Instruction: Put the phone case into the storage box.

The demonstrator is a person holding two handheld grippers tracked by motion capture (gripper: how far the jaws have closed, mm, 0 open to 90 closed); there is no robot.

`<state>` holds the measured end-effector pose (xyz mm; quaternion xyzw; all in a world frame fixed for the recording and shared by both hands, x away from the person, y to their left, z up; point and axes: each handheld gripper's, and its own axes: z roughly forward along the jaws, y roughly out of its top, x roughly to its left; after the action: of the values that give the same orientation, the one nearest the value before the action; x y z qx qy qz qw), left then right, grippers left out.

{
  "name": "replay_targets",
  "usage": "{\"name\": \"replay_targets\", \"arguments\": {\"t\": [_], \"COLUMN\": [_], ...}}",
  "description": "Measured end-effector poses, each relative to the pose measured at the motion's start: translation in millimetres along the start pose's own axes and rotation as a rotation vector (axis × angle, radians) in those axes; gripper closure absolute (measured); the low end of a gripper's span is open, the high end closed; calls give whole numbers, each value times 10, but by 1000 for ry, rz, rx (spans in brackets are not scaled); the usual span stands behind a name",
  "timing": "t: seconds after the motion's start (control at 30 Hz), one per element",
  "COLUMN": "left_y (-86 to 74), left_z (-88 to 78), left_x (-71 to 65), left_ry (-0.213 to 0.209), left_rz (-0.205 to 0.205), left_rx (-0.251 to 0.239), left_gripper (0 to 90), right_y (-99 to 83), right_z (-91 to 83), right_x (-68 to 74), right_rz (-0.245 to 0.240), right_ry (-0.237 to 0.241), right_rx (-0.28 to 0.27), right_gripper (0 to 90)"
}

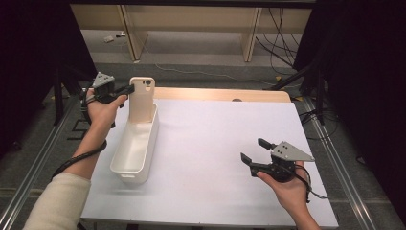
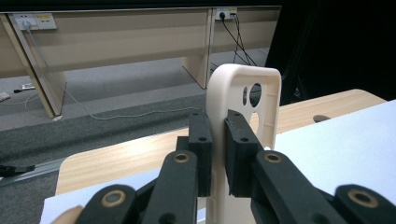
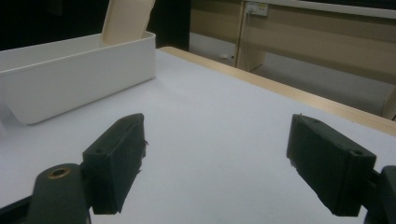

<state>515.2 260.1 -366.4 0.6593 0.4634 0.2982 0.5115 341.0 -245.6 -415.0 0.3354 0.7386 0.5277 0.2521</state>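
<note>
Standing upright in the far end of the white bin point(image 1: 135, 152), the phone case point(image 1: 142, 98) has its long axis vertical. The left tongs point(image 1: 128, 89) pinch its side edge; the right tongs point(image 1: 254, 151) gape empty, well apart over the counter point(image 1: 215, 143).

A lab or recording room: black curtains point(image 1: 28, 48) flank a white-covered counter point(image 1: 215, 158), cables point(image 1: 282, 43) trail across grey carpet, wall sockets point(image 2: 32, 21) sit above wooden benches point(image 1: 191, 24).

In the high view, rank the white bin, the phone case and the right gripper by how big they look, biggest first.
1. White bin.
2. Phone case, partly inside the bin.
3. Right gripper, though it looks close to the case, so that order is unsure.
</note>
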Motion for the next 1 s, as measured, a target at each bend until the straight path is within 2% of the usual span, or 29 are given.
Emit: {"name": "replay_targets", "arguments": {"t": [0.17, 0.2, 0.47, 0.57, 0.67, 0.77, 1.0], "left_y": [-13, -16, -47, -56, -60, -64, -73], "left_z": [13, 15, 47, 63, 80, 96, 129], "left_x": [14, 15, 5, 2, -4, -14, -20], "left_ry": [-4, -5, -11, -10, -13, -13, -14], "left_rz": [-3, -1, -8, -6, -2, -5, -9], "left_rx": [1, 3, 5, 9, 12, 13, 17], "left_gripper": [822, 822, 822, 822, 822, 821, 821], "right_y": [0, -2, -3, -4, -3, -5, -6], "right_z": [8, 21, 23, 10, 24, 14, 15], "right_x": [6, -6, -11, 0, -11, 1, 0], "right_rz": [7, -12, -18, -2, -18, 6, 2], "right_ry": [10, -3, -5, -2, -5, 4, 4], "right_rx": [-5, -27, -25, 3, -26, -7, -8], "right_gripper": [208, 208, 208, 207, 208, 208, 208]}}
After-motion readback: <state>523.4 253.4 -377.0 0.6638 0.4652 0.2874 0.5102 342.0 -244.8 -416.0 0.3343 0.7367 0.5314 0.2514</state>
